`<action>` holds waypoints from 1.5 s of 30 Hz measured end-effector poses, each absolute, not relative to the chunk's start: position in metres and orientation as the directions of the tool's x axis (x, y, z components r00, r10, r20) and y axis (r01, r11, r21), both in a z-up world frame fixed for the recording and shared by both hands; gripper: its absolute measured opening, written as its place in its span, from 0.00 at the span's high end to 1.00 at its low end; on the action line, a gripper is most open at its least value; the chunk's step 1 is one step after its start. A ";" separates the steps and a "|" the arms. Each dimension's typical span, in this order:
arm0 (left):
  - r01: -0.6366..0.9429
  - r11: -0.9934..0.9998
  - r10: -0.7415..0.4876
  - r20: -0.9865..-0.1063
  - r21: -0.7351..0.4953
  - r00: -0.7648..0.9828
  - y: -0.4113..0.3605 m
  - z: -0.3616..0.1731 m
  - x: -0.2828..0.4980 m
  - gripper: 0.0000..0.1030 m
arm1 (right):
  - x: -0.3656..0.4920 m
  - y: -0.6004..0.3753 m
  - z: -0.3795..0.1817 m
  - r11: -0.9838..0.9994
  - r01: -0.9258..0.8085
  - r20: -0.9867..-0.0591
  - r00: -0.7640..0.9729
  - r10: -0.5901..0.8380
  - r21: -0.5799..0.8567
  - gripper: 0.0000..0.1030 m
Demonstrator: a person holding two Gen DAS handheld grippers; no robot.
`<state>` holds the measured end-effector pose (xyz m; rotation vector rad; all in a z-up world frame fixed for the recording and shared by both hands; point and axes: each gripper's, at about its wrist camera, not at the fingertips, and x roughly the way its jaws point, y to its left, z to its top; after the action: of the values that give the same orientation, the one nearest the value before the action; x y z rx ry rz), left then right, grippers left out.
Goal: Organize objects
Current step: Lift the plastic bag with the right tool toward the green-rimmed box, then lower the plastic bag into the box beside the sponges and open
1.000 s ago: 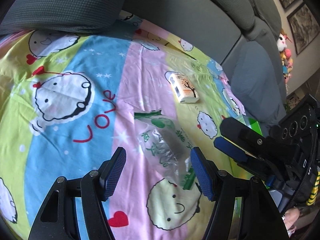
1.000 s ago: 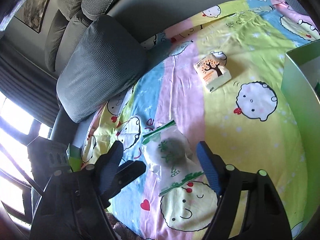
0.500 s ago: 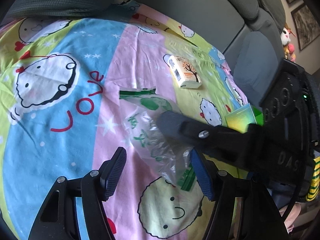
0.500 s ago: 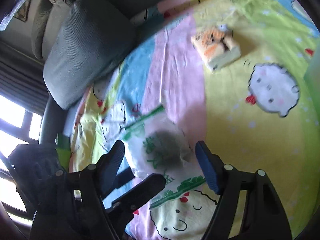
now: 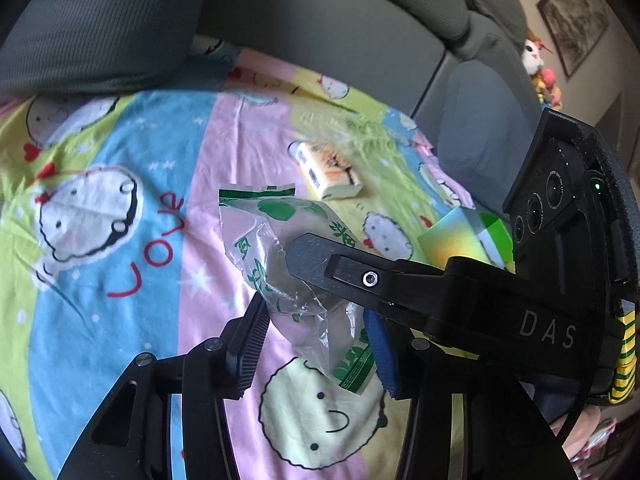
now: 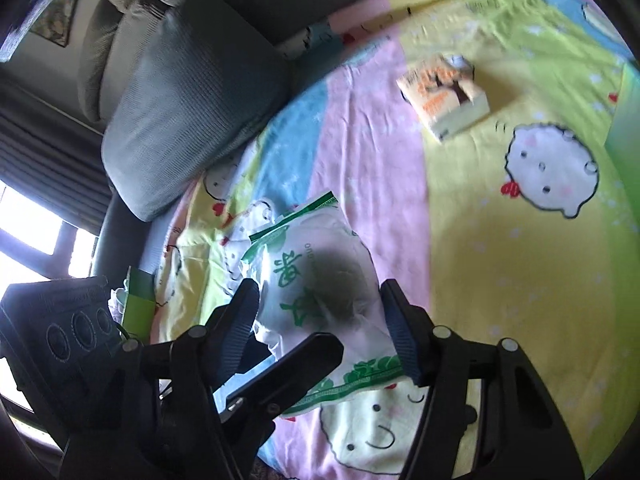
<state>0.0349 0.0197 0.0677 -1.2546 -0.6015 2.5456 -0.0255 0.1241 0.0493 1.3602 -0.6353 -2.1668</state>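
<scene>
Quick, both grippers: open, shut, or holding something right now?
Left gripper: jaws just closing around the near end of the plastic bag; contact unclear, so grip cannot be told.
Right gripper: open, jaws just narrowing astride the same bag, not pressing it.

A cartoon-print bedsheet [image 5: 160,184] carries a crinkled plastic bag [image 5: 280,248], a small carton [image 5: 328,174] and a green box [image 5: 460,238].

Daylight pours in from the window [image 6: 28,240] at the left of my right view, blown out to white, and the bright sheet [image 5: 168,184] is evenly lit. Both fisheye pictures bend hard and go black at the corners. Motion blur smears the small box [image 6: 444,98] and the sheet's print around it.
</scene>
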 end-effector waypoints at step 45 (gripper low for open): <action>-0.530 -0.803 0.561 -0.644 -0.272 -0.519 0.240 0.105 0.003 0.52 | 0.051 0.334 0.084 -0.684 -0.162 -0.509 -0.790 -0.342 0.712 0.39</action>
<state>0.0027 0.2401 0.1054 -0.9948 -0.0543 2.2977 0.0513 0.3337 0.0838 0.9726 -1.1989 -2.6152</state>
